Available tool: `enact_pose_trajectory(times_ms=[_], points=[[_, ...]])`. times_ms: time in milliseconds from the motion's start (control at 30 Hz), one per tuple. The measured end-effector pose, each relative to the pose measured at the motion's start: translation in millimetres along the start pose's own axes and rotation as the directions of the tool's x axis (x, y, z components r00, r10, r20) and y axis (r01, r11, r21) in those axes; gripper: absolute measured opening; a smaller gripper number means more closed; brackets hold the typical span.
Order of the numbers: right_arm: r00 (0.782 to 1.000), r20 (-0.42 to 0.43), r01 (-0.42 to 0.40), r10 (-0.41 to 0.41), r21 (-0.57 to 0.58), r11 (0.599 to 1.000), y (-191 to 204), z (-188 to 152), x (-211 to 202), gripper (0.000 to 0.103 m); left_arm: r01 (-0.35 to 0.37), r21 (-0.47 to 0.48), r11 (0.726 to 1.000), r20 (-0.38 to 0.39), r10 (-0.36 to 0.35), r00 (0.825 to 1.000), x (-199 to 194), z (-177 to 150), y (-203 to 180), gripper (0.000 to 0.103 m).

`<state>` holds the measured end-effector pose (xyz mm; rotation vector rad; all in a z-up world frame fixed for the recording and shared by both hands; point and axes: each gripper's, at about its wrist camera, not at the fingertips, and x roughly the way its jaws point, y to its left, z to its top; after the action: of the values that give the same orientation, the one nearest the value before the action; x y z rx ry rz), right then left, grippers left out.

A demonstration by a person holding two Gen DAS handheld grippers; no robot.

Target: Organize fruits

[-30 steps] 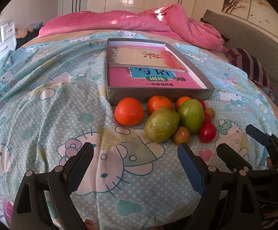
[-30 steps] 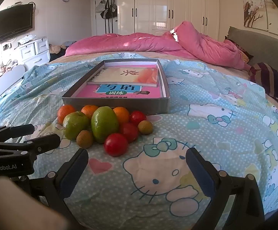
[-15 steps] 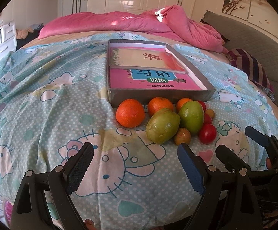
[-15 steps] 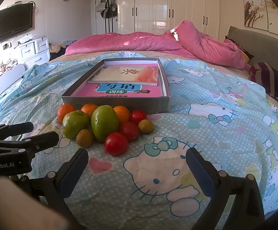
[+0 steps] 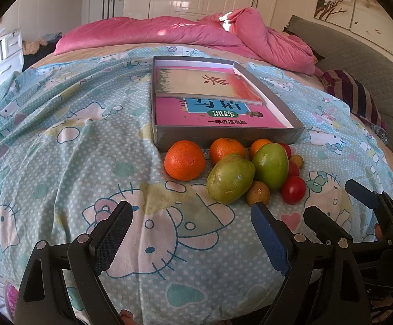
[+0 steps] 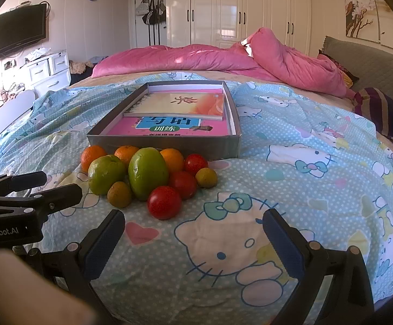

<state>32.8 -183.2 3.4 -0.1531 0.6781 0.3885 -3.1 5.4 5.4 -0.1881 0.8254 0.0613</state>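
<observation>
Nothing moved, three oranges, two green fruits, three tomatoes.

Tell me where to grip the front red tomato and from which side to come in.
Grip the red tomato across its round middle, one finger on each side, coming in low from the near side with the right gripper. It sits foremost in the pile, its near and right flanks free; fruit crowds it behind and to the left.
</observation>
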Motion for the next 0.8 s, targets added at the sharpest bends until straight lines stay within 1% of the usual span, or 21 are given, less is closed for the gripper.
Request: enact_pose_trajectory(times_ms=[633, 767, 800], points=[[1.0, -0.009, -0.004, 0.004, 0.0, 1.0, 1, -2, 6, 0.102, 0.009, -0.008, 1.0, -0.006, -0.009, 1.0, 2, 2, 1, 0.09], [1.0, -0.019, -0.01, 0.01, 0.0, 1.0, 2, -2, 9, 0.102, 0.023, -0.015, 1.0, -0.021, -0.024, 1.0, 7, 3, 4, 0.09], [1.0, -0.025, -0.009, 0.009, -0.002, 1.0, 2, -2, 10, 0.102, 0.036, -0.022, 0.999, -0.03, -0.037, 0.999, 11, 4, 4, 0.09]])
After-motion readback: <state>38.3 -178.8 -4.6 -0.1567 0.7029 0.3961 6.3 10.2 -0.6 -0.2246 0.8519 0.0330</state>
